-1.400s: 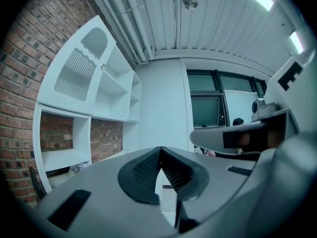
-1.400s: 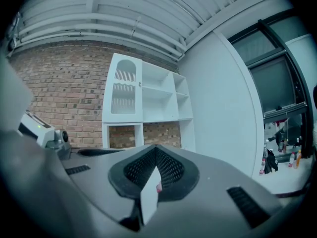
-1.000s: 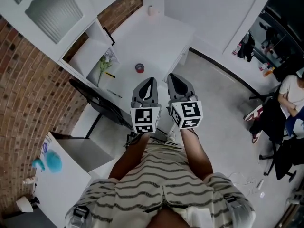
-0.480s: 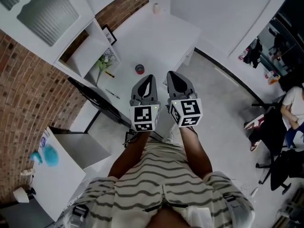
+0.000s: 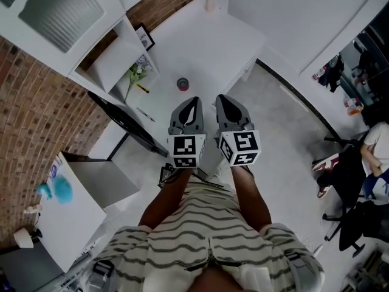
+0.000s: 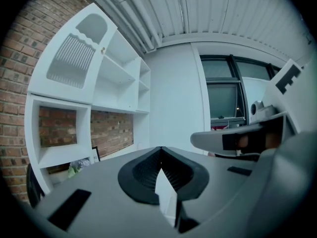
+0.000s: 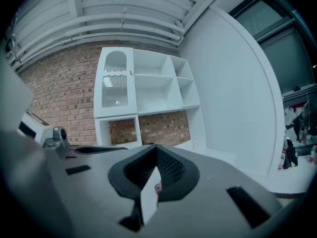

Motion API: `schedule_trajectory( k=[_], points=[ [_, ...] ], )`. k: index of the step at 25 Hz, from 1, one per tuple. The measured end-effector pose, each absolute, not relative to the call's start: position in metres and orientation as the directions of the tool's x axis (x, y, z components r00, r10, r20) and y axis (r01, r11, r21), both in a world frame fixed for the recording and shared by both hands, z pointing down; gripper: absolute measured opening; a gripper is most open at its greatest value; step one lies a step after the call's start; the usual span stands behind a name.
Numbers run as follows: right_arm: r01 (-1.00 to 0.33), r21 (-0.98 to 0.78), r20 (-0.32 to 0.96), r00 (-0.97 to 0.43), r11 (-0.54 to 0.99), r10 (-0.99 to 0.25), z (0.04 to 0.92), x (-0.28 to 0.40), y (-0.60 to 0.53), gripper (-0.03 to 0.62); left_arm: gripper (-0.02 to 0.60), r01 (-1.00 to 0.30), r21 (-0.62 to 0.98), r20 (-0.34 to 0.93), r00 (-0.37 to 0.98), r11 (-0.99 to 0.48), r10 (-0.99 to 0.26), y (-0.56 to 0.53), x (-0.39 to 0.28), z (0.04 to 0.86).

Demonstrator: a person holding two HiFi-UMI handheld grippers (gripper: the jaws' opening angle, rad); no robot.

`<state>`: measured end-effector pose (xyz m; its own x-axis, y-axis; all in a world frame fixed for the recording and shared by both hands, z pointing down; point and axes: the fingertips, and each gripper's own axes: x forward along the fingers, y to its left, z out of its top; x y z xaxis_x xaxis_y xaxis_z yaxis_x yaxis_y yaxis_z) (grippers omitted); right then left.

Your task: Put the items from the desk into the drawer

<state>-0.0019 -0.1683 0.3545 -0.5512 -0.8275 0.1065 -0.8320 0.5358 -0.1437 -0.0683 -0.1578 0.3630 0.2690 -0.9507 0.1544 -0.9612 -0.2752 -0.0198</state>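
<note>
The white desk (image 5: 213, 47) stands ahead of me in the head view. On it lie a small red round item (image 5: 182, 84), a dark pen (image 5: 144, 114), a yellow-tipped item (image 5: 141, 88) and a small pale cup (image 5: 209, 5) at the far end. Its drawer fronts (image 5: 246, 72) on the right side look closed. My left gripper (image 5: 192, 103) and right gripper (image 5: 224, 101) hang side by side above the desk's near edge, both shut and holding nothing. The left gripper (image 6: 161, 148) has its jaws meeting at the tips, and so does the right gripper (image 7: 154, 147). The red item (image 7: 157, 186) peeks through the right gripper's gap.
A black chair (image 5: 124, 125) stands at the desk's left. A white shelf unit (image 5: 91, 35) with a green plant (image 5: 135, 75) backs onto the brick wall. A white cabinet (image 5: 67, 205) with a blue object is at the lower left. A seated person (image 5: 374, 157) and office chairs are at the right.
Both grippers have moved together a little toward the desk and slightly downward, staying side by side. Their jaws have stayed shut. The room has shifted in the head view.
</note>
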Motion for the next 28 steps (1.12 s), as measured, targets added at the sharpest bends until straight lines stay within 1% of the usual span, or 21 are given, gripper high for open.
schedule_trajectory(
  k=[12,23,28],
  points=[
    [-0.867,-0.165,0.180,-0.495,0.470,-0.850,0.389,-0.020,-0.182,0.011,0.007,-0.945,-0.021,0.203,0.316,-0.327,-0.927,-0.179,-0.097,0.385],
    [-0.875,-0.178,0.249,-0.482,0.450,-0.840,0.421,-0.044,-0.204,0.011,0.008,-0.940,-0.016,0.267,0.325,-0.342,-0.907,-0.201,-0.120,0.413],
    [-0.872,-0.191,0.277,-0.488,0.450,-0.827,0.435,-0.047,-0.214,0.011,0.008,-0.938,-0.020,0.337,0.320,-0.346,-0.885,-0.214,-0.125,0.435]
  ],
)
